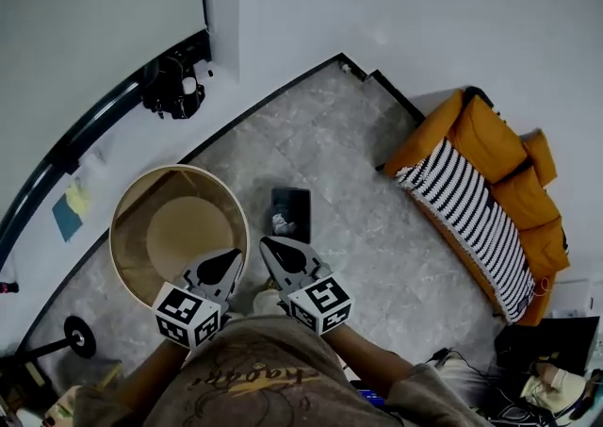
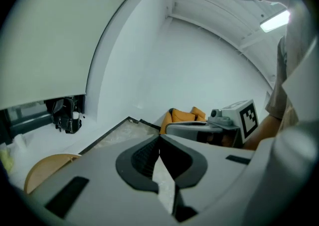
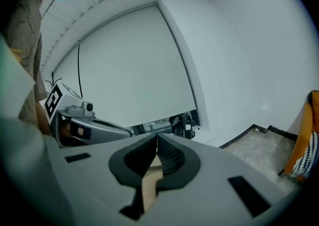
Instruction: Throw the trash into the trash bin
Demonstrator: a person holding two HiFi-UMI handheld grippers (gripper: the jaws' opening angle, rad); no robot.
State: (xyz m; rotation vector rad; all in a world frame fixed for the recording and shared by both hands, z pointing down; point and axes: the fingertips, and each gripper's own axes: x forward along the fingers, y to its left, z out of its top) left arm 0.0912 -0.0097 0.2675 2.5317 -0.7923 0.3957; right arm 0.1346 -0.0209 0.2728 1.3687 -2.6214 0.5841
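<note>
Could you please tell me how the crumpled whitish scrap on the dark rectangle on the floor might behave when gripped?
The crumpled scrap looks like wadded paper, so it is probably light and squashy when squeezed. Its creased, irregular shape suggests it would hardly roll. Lying loose on the dark rectangle, it may skid if nudged.

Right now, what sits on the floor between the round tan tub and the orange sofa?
A small dark rectangular container with crumpled white paper in it; the rest of the stretch is bare grey tile floor. The head view shows it.
</note>
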